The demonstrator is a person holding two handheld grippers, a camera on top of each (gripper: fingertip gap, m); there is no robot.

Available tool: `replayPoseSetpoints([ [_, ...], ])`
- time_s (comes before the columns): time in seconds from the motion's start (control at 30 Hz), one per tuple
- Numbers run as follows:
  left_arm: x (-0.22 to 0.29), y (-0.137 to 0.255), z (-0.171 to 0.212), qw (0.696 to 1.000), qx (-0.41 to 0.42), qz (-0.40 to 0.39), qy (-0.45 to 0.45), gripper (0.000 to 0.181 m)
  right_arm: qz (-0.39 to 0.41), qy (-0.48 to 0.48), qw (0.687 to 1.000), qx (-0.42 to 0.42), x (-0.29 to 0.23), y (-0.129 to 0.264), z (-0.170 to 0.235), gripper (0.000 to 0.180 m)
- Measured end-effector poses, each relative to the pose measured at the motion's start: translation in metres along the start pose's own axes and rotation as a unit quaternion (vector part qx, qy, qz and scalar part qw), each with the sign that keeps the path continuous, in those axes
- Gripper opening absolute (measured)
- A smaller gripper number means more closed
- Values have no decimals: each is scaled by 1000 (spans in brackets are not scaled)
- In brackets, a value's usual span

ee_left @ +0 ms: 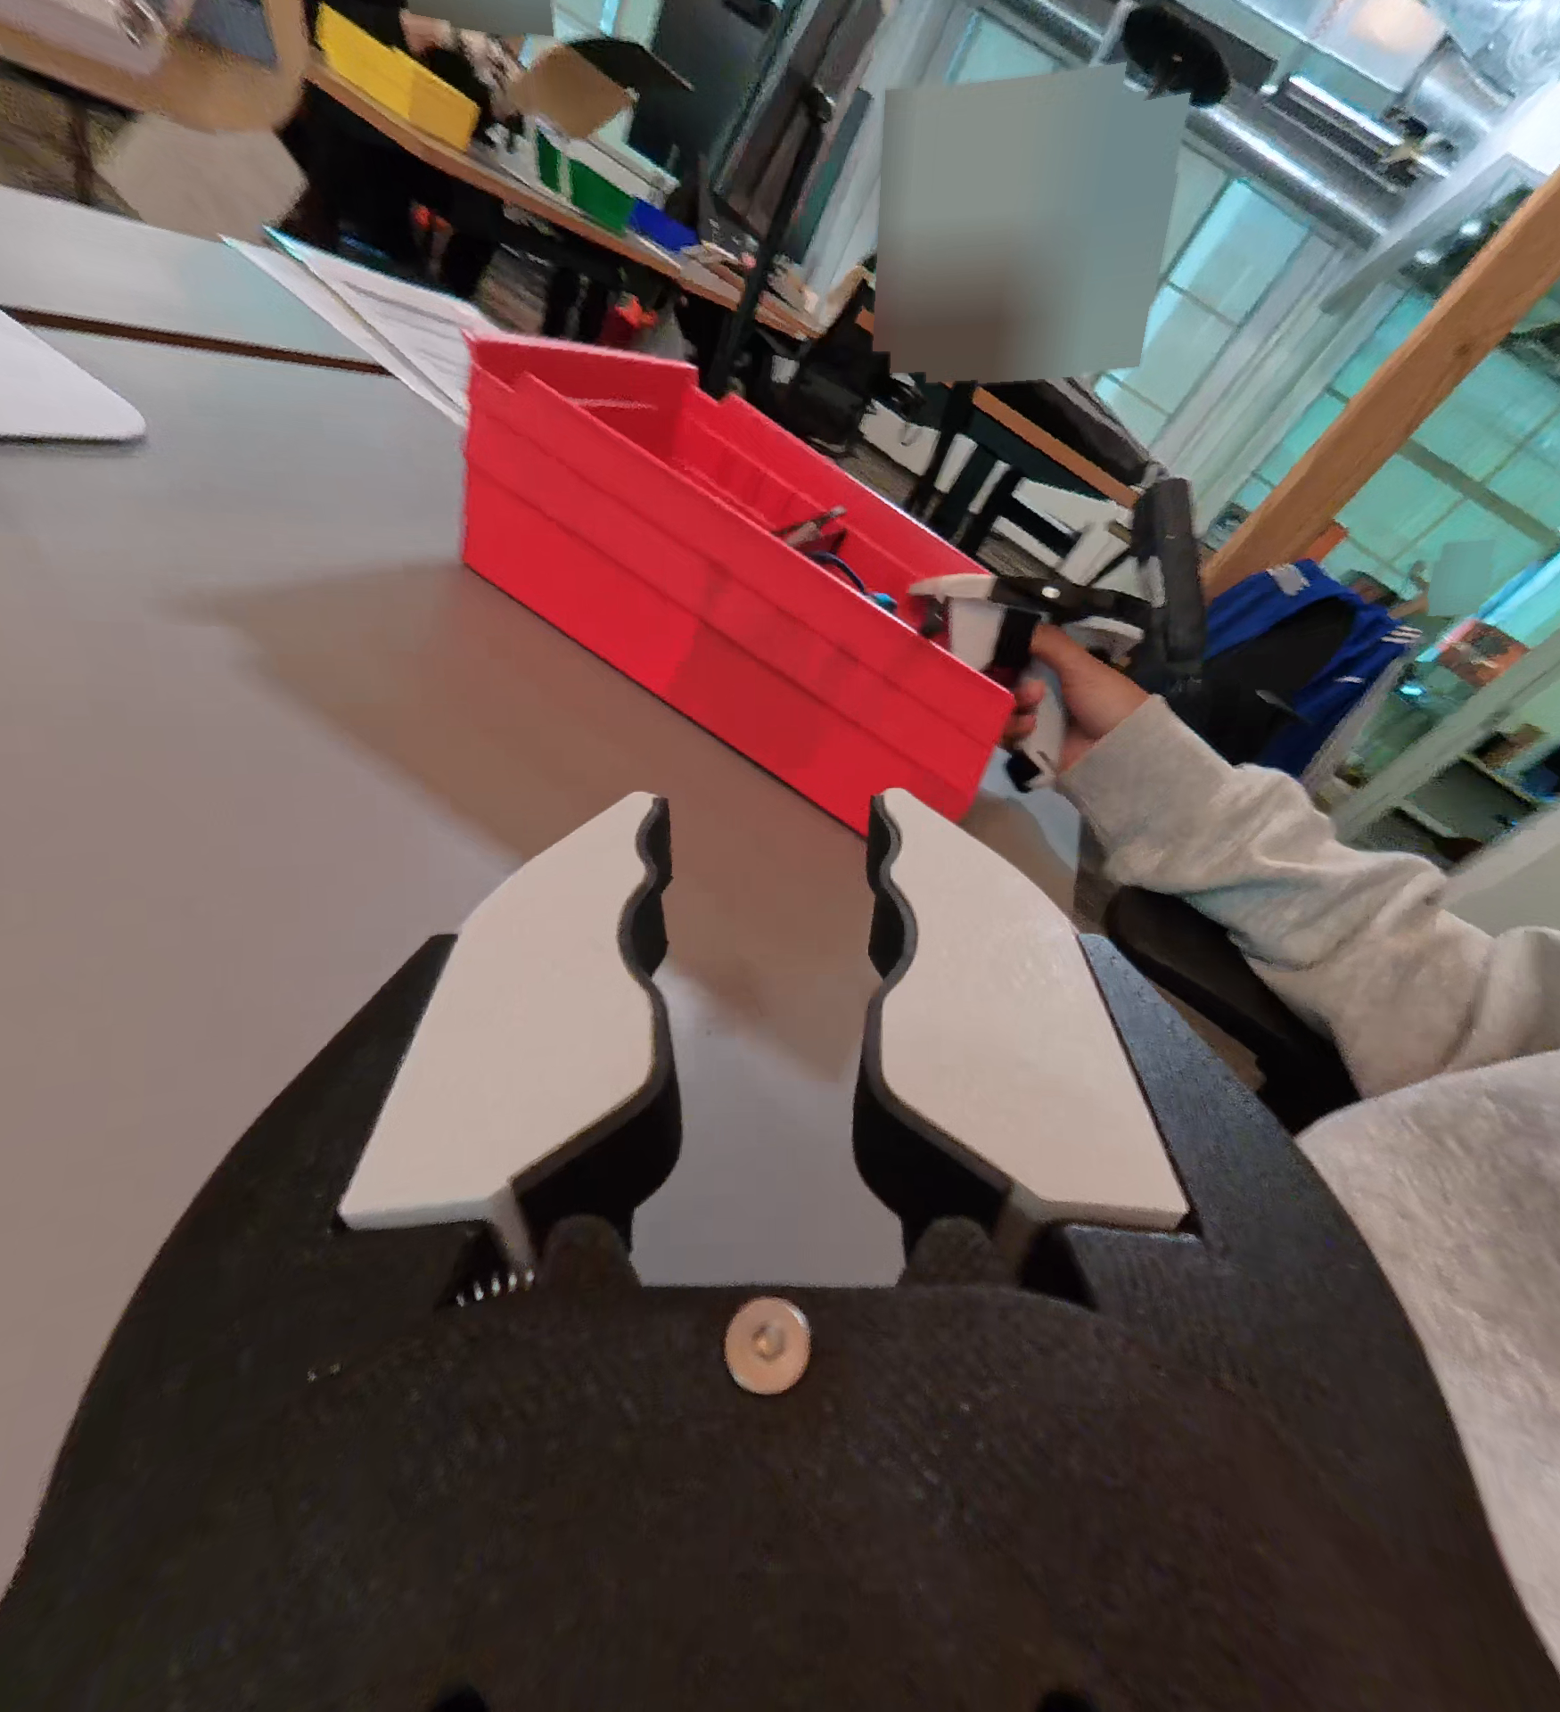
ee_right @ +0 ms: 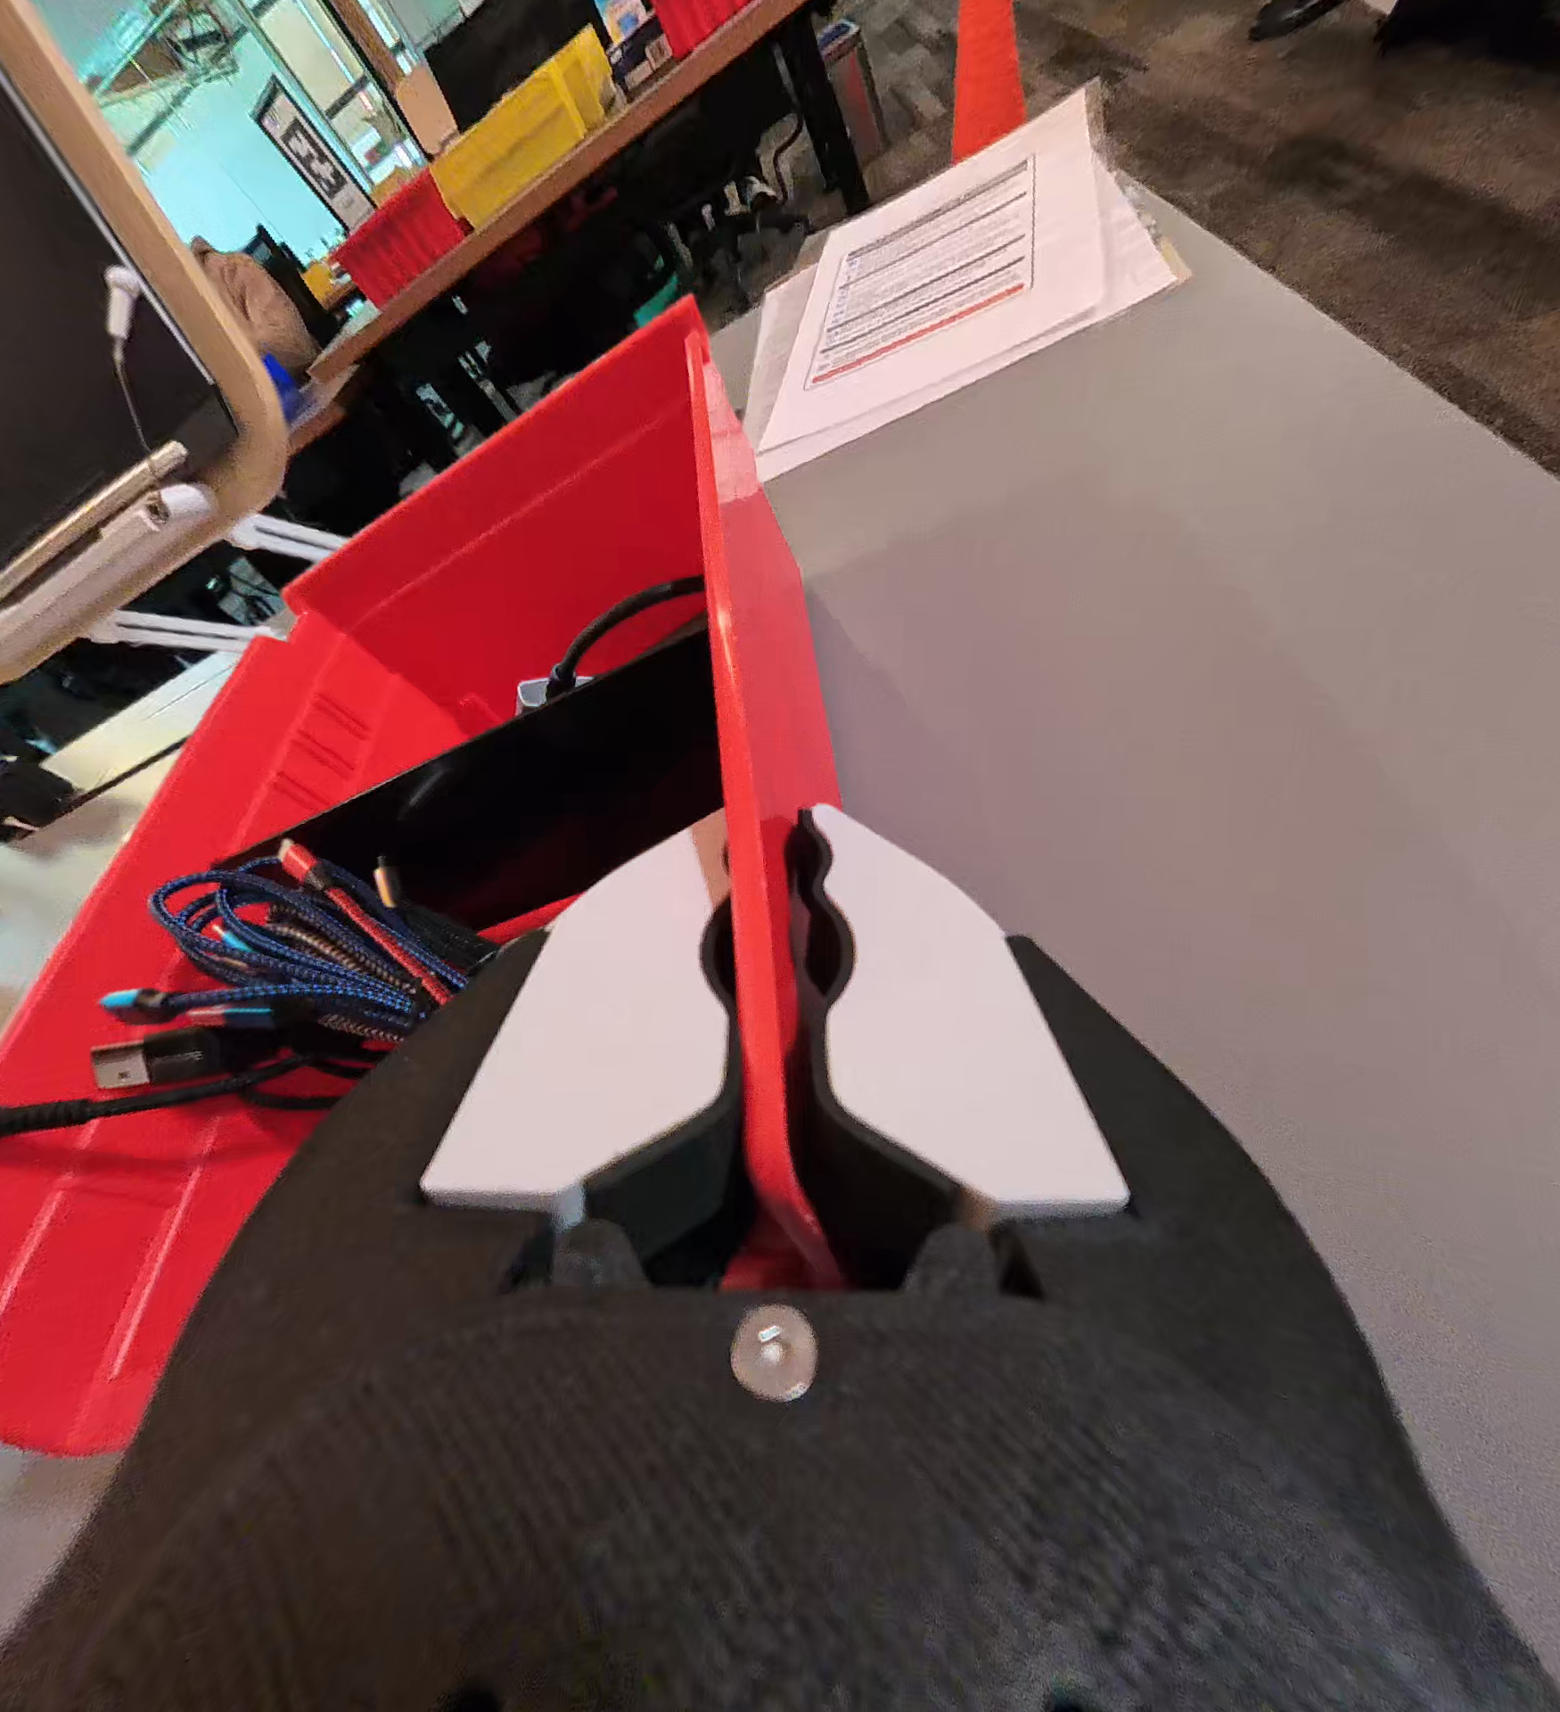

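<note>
- Right claw [ee_right: 762, 857] is clamped on the side wall of a red bin [ee_right: 758, 648] standing on the grey counter [ee_right: 1221, 834].
- Braided cables [ee_right: 295, 954] lie inside the bin.
- Left claw [ee_left: 767, 824] gapes apart, empty, near the bin.

Cables [ee_right: 295, 963] in bin [ee_right: 498, 556] on table [ee_right: 1221, 834], papers [ee_right: 943, 269] behind bin.

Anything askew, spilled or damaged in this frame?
Nothing spilled or damaged. The red bin sits flat on the grey table, cables tangled inside; the right gripper clamps its wall.
</note>
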State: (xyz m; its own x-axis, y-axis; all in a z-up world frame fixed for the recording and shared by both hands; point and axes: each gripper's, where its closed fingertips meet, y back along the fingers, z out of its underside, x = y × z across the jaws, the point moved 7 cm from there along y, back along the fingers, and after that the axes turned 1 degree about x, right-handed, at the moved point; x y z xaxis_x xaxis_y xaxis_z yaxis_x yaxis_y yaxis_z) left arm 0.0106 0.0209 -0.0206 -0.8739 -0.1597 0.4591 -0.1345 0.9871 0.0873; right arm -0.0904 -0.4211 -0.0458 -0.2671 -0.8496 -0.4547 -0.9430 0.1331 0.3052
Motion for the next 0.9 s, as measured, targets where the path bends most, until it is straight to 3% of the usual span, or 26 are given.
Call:
replayPoseSetpoints([
  [0.1, -1, 22, -13, 995, 21, -85, -54, 61, -12, 27, 1000, 9, -13, 13, -6, 8],
  [0.2, -11, 60, -37, 964, 54, -225, -132, 93, -34, 68, 997, 26, -37, 14, -11, 8],
  [0.23, -17, 78, -47, 942, 69, -286, -160, 109, -45, 72, 996, 29, -43, 12, -10, 7],
  [0.3, -27, 120, -65, 876, 104, -410, -231, 124, -69, 56, 996, 18, -53, 7, -2, 7],
  [0.4, -36, 173, -79, 793, 72, -524, -303, 146, -105, 15, 994, -13, -62, -1, 12, 7],
  [0.47, -50, 198, -80, 764, 23, -573, -297, 146, -127, -6, 992, -25, -66, -4, 18, 7],
  [0.6, -94, 223, -54, 768, -81, -599, -213, 146, -135, 8, 990, -37, -76, -8, 26, 7],
  [0.7, -125, 233, -29, 747, -150, -615, -203, 145, -144, 19, 989, -31, -88, -9, 26, 7],
  [0.83, -154, 239, -27, 748, -147, -606, -227, 145, -174, 42, 983, -31, -112, -12, 35, 7],
  [0.9, -164, 244, -29, 751, -157, -598, -230, 125, -193, 61, 979, -31, -128, -14, 39, 8],
])
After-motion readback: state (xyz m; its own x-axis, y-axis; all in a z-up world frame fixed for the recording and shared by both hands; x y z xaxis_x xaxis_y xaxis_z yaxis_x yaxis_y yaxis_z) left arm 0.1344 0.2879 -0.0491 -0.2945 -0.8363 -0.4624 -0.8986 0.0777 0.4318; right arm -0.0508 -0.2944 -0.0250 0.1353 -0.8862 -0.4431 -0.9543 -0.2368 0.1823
